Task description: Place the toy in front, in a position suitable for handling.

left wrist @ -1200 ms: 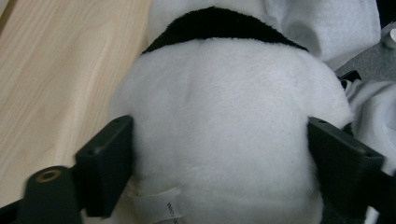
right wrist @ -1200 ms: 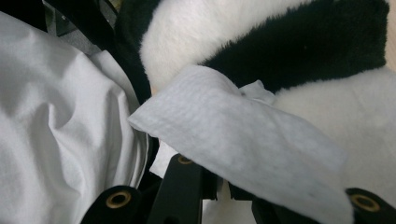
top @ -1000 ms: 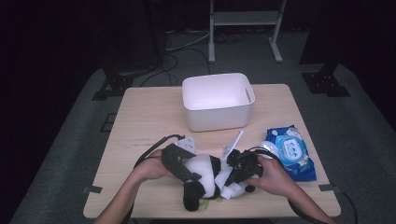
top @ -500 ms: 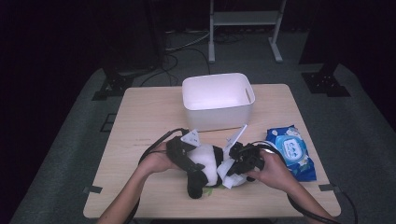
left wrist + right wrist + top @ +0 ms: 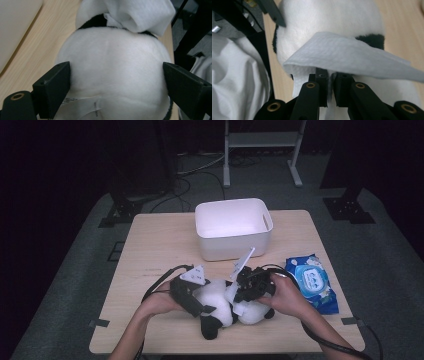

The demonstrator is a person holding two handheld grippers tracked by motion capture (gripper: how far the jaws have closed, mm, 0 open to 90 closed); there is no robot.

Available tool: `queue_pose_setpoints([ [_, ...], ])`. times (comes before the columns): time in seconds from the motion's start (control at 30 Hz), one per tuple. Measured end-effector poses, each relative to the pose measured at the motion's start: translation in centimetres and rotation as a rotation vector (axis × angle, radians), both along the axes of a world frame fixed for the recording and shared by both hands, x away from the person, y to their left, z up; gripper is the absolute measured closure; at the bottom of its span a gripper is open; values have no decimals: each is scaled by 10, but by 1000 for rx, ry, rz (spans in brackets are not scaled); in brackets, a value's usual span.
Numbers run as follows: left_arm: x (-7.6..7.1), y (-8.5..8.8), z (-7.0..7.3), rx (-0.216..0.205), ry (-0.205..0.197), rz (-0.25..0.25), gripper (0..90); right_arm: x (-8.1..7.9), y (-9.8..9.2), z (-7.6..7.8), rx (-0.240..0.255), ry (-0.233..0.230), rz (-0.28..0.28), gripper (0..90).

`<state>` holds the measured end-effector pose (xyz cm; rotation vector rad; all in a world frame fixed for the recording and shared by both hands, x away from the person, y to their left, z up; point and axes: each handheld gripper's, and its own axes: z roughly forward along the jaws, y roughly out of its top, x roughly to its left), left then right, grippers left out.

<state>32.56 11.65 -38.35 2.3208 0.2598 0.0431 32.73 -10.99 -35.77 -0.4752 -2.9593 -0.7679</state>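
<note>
A black-and-white plush panda (image 5: 220, 309) lies on the near part of the wooden table (image 5: 160, 245). My left gripper (image 5: 202, 309) reaches it from the left. In the left gripper view its jaws (image 5: 116, 75) have just been opening and now stand wide on either side of the panda's white body (image 5: 112, 55), with the fur brushing both. My right gripper (image 5: 235, 295) comes from the right. It (image 5: 331, 82) is shut on a white wipe (image 5: 352, 57) that rests against the panda's fur (image 5: 332, 17). The same wipe (image 5: 140, 12) lies bunched beyond the body.
A white plastic bin (image 5: 235, 247) stands at the middle of the table, just behind the grippers. A blue pack of wet wipes (image 5: 312, 280) lies to the right of the right hand. Cables trail off the near edge.
Both hands and the panda have shifted only slightly on the near part of the table; the right gripper keeps its hold on the wipe.
</note>
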Motion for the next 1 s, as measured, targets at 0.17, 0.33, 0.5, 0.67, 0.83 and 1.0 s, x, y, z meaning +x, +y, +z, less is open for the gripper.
queue_pose_setpoints([
  [0.17,-2,3,3,-21,22,8,90,-8,0,-3,-9,22,32,822],
  [0.33,-3,1,-4,-1,13,-5,95,-15,8,3,-35,13,62,817],
  [0.5,-5,3,-7,-14,0,-8,129,-8,26,11,15,-19,61,810],
  [0.67,-3,7,-10,-29,5,8,133,5,29,11,-5,1,65,808],
  [0.83,-2,7,-9,-22,2,15,134,10,5,12,-41,-19,-12,808],
  [1.0,1,9,-9,-24,8,29,134,14,-27,15,-46,-20,-86,808],
])
